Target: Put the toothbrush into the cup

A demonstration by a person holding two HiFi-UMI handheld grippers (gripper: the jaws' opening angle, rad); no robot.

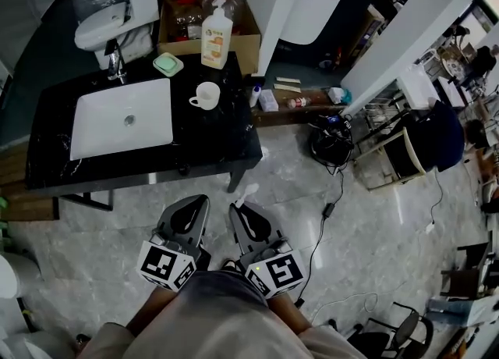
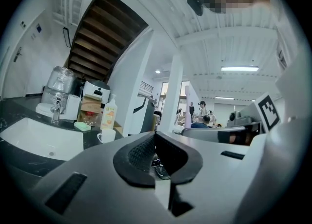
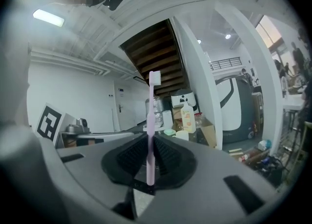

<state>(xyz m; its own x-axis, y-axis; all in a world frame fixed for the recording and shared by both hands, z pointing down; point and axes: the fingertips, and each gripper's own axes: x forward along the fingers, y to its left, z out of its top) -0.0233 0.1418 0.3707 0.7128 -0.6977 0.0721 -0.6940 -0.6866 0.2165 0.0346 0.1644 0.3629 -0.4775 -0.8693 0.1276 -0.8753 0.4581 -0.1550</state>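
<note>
**benchrat:** where's the toothbrush at right now?

**me:** I've got it clamped in the right gripper (image 3: 148, 162). The toothbrush (image 3: 150, 130) has a pale pink handle and white bristles, and it's standing straight up between the jaws, head on top. My left gripper (image 2: 156, 157) is closed with nothing in it.

**benchrat:** room to move?

**me:** Plenty. Both grippers hang over bare floor (image 1: 366, 225), short of the counter's (image 1: 210, 151) front edge. The cup (image 1: 207, 95) is a white mug sitting toward the counter's back right corner, just beside the sink's (image 1: 122, 118) right rim, well apart from the grippers. There's bare black counter in front of it. A soap bottle (image 1: 217, 36) stands behind it.
</note>
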